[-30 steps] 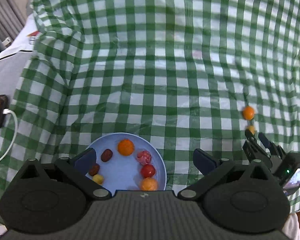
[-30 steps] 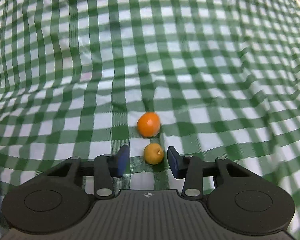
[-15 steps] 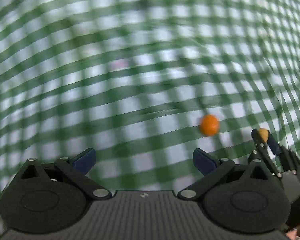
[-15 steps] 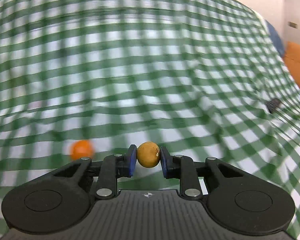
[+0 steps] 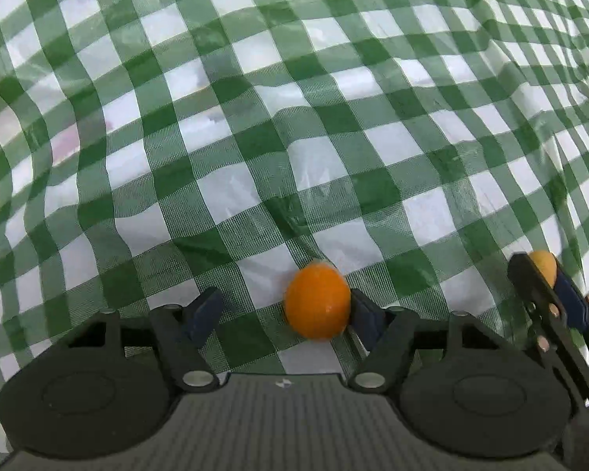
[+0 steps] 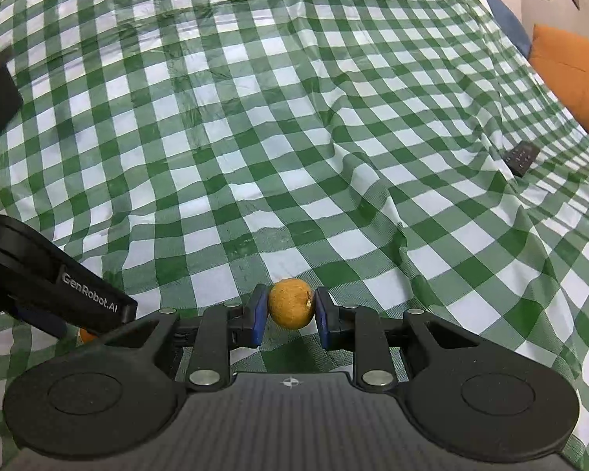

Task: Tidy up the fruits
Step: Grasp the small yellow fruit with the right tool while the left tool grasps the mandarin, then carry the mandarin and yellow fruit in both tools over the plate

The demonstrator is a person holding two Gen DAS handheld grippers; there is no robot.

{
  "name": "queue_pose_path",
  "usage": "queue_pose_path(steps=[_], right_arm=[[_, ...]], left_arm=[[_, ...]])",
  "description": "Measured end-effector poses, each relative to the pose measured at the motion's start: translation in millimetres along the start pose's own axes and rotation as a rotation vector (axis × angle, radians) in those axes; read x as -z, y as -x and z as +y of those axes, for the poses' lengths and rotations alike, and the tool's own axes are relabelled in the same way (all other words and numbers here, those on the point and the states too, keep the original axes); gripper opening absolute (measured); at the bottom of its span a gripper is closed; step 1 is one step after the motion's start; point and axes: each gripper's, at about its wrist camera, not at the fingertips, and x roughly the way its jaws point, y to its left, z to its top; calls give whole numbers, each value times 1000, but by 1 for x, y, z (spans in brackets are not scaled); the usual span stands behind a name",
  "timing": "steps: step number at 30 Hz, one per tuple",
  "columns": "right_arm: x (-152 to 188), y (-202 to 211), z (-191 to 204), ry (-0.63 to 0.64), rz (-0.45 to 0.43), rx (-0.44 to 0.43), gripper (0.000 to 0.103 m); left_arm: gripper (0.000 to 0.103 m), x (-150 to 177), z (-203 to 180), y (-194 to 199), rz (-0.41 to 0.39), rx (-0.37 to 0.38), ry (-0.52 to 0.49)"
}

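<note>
Closing left hand-held gripper (image 5: 280,310) brackets upright orange fruit (image 5: 317,300); right hand-held gripper (image 6: 288,310) clamps yellow fruit (image 6: 290,303)

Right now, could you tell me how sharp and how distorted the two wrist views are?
Left wrist view: sharp, the orange fruit crisp, the checked cloth bowed by the fisheye. Right wrist view: also sharp, the yellow fruit clear, checks curving toward the edges.
</note>
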Motion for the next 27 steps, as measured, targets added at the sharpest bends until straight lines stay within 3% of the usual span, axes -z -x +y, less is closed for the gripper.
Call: queue_pose_path(steps=[1,2,3,11,16,20,24,27], right_arm=[[0,0,-1,-6,2,3,26],[0,0,-1,-9,2,5,26],[1,1,-1,-9,3,3,26],[2,2,4,23,-17,4,26],[3,11,13,77,-63,17,26],[-1,43,32,157,-93,6,26],[-5,105,54,244,-145,-109,26],[1,158,68,284,-118,-238,26]], left_arm=[[68,1,1,2,-14,-3,6],[55,2,1,4,-27,-4,-5],[35,3,2,7,-39,1,-19],[35,32,46,55,-88,-5,52],[35,80,94,118,-122,-53,140],[35,133,139,173,-134,-99,225],[35,186,175,216,-137,-153,286],[35,224,196,241,-135,-173,336]])
